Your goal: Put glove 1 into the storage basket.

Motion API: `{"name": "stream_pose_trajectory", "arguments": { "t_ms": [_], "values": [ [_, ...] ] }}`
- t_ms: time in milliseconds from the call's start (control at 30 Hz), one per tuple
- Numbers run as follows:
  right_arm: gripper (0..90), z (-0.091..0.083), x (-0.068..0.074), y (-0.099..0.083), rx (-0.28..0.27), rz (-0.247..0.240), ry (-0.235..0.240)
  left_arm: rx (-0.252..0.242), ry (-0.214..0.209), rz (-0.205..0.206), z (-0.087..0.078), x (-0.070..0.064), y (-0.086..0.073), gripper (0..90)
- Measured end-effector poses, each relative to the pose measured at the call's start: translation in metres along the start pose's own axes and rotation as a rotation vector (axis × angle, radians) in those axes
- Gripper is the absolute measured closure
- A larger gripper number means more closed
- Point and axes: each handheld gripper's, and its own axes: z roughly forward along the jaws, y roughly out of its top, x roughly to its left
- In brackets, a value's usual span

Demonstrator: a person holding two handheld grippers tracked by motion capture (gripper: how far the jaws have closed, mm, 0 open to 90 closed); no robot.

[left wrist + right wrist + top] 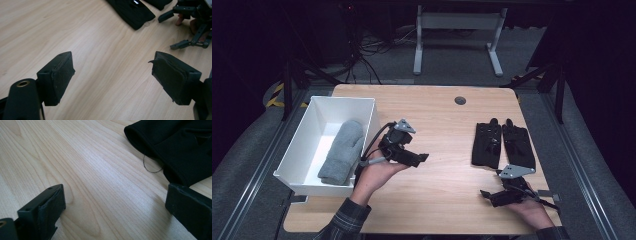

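Two black gloves (487, 145) (518, 145) lie flat side by side on the right half of the wooden table (447, 125). A grey mitten (342, 151) lies inside the white bin (296, 145) at the left. My left gripper (418, 159) is held just right of the bin and is open, its jaws wide apart over bare wood (112, 75). My right gripper (490, 189) hovers near the front edge, just below the gloves. It is open with nothing between its jaws (115, 205), and the cuff of a black glove (175, 145) lies just beyond them.
The left gripper view takes in the nearer glove (132, 10) and the right gripper (190, 25) farther off. A round grommet (460, 100) sits near the table's back edge. Bare wood stretches across the middle. Cables and a desk frame (457, 35) are on the floor behind.
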Motion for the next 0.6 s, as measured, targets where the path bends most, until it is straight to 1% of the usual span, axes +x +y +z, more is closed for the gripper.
{"name": "stream_pose_trajectory", "arguments": {
  "t_ms": [133, 200, 267, 333, 367, 400, 433, 467, 500, 567, 600],
  "values": [
    [3.0, 0.000, 0.000, 0.000, -0.001, 0.000, -0.001, 0.012, -0.002, 0.014, 0.016, -0.006, -0.012, 18.3],
    [3.0, 0.000, 0.000, 0.000, -0.001, 0.000, -0.001, 0.013, -0.001, 0.015, 0.018, -0.006, -0.015, 18.2],
    [3.0, 0.000, 0.000, 0.000, -0.001, 0.001, 0.000, 0.017, -0.012, 0.006, 0.025, -0.006, -0.024, 18.0],
    [3.0, 0.000, 0.000, 0.000, -0.001, 0.001, -0.001, 0.033, 0.004, 0.007, 0.032, -0.005, -0.031, 17.0],
    [3.0, 0.000, 0.000, 0.000, 0.000, 0.000, 0.000, 0.031, 0.001, 0.000, 0.037, -0.004, -0.038, 16.6],
    [3.0, 0.000, 0.000, 0.000, -0.001, 0.001, 0.000, 0.031, 0.001, 0.000, 0.037, -0.004, -0.038, 16.6],
    [3.0, 0.000, 0.000, 0.000, 0.000, 0.000, 0.000, 0.030, 0.013, 0.009, 0.041, -0.004, -0.043, 16.6],
    [3.0, 0.000, 0.000, 0.000, 0.000, 0.000, 0.000, 0.022, 0.011, 0.007, 0.043, -0.004, -0.047, 16.6],
    [3.0, 0.000, 0.000, 0.000, 0.000, 0.001, 0.000, 0.016, 0.000, 0.000, 0.045, -0.003, -0.051, 16.4],
    [3.0, 0.000, 0.000, 0.000, 0.000, 0.001, 0.000, 0.006, -0.001, -0.006, 0.048, 0.000, -0.058, 16.1],
    [3.0, 0.000, 0.000, 0.000, 0.000, 0.000, 0.000, 0.006, -0.001, -0.006, 0.048, 0.000, -0.058, 15.8]
  ]
}}
